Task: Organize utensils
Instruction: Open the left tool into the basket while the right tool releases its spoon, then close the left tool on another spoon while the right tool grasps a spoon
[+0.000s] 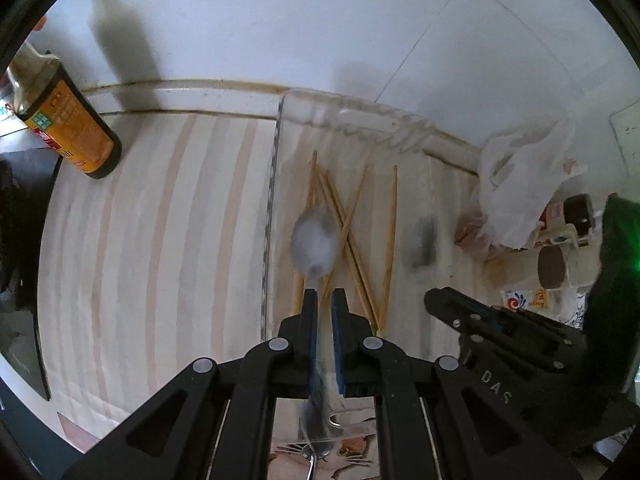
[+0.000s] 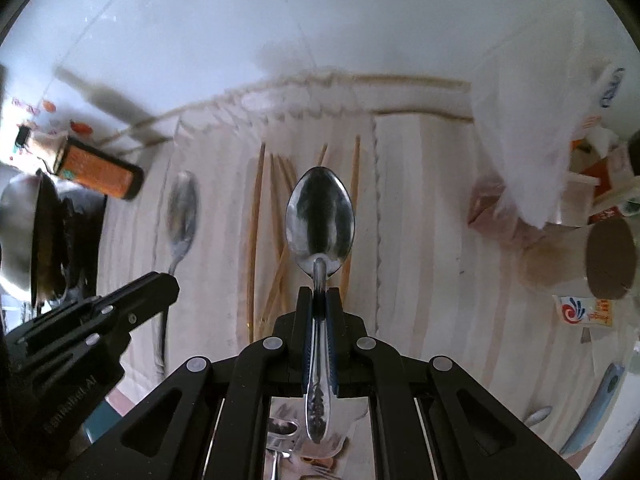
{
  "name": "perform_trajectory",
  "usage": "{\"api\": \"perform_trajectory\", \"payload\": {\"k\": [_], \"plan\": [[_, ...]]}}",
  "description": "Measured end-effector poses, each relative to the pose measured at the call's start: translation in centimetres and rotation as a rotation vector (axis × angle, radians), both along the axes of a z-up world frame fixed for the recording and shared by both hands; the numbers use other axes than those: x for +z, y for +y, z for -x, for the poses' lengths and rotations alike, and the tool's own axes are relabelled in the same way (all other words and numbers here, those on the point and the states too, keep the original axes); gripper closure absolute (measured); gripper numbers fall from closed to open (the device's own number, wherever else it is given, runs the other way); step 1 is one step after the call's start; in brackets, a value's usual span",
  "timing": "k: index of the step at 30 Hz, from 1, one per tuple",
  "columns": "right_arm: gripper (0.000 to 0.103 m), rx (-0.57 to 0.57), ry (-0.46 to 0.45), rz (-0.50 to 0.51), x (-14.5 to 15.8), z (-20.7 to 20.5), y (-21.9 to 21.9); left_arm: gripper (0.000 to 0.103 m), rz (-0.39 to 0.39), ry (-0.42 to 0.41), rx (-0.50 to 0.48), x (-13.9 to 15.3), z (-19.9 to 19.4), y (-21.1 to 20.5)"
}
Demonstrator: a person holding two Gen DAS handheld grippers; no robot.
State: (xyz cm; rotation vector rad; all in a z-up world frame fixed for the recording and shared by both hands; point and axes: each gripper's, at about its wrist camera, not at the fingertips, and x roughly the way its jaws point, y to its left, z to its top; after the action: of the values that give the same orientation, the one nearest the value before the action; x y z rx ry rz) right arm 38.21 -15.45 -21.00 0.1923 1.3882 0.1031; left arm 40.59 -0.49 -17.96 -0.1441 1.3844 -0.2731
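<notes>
Spoons are what I have in both hands right now. My left hand-held gripper (image 1: 325, 296) is pinching one spoon (image 1: 314, 242) by its neck, bowl pointing forward and heavily blurred, and my right hand-held gripper (image 2: 320, 294) is pressed tight on a second spoon (image 2: 320, 222), handle running back between the pads, bowl sharp and clear. Both hang above a clear plastic tray (image 1: 276, 160) on the striped bench (image 1: 160, 240), where a loose cross-hatch of wooden chopsticks (image 1: 352, 236) already lies.

My worries from here:

- Each grip is narrow, on smooth metal near the neck, so a spoon could pivot or slide out if I tip it steeply (the left one looks the likelier to swing, judging by the blur).
- Letting a spoon go over the chopsticks would leave it perched on the crossed sticks and mixed with them, which hardly counts as organized.
- The two tools are close together, so lowering both at once could knock one against the other.
- The tray wall is transparent and hard to judge; I could clip it and shove the tray toward the orange-labelled bottle (image 1: 68, 128).
</notes>
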Motion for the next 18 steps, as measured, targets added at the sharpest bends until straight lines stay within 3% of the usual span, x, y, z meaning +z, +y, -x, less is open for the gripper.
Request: {"api": "perform_trajectory", "payload": {"k": [4, 6, 7, 10, 11, 14, 15, 18], "plan": [[0.085, -0.012, -0.024, -0.007, 0.9, 0.7, -0.5, 0.097, -0.031, -0.061, 0.030, 2.0, 1.0, 1.0], [0.084, -0.024, -0.048, -0.006, 1.9, 1.3, -1.1, 0.091, -0.062, -0.095, 0.050, 3.2, 1.5, 1.7], [0.084, -0.035, -0.065, -0.005, 2.6, 1.7, -1.5, 0.082, -0.100, -0.126, 0.063, 4.1, 2.0, 2.1], [0.082, -0.073, -0.106, -0.004, 4.4, 3.6, -3.1, 0.041, -0.177, -0.215, 0.093, 5.8, 3.7, 3.2], [0.081, -0.088, -0.118, 0.001, 5.0, 4.3, -3.8, 0.031, -0.213, -0.257, 0.103, 6.4, 4.6, 3.5], [0.072, -0.141, -0.145, 0.010, 6.1, 7.2, -6.1, 0.026, -0.286, -0.326, 0.123, 6.8, 7.2, 4.2], [0.065, -0.168, -0.152, 0.025, 6.2, 8.5, -7.1, 0.024, -0.311, -0.336, 0.131, 6.6, 8.1, 4.3], [0.051, -0.234, -0.155, 0.073, 5.6, 12.0, -9.5, 0.010, -0.347, -0.369, 0.153, 5.3, 11.1, 4.2]]}}
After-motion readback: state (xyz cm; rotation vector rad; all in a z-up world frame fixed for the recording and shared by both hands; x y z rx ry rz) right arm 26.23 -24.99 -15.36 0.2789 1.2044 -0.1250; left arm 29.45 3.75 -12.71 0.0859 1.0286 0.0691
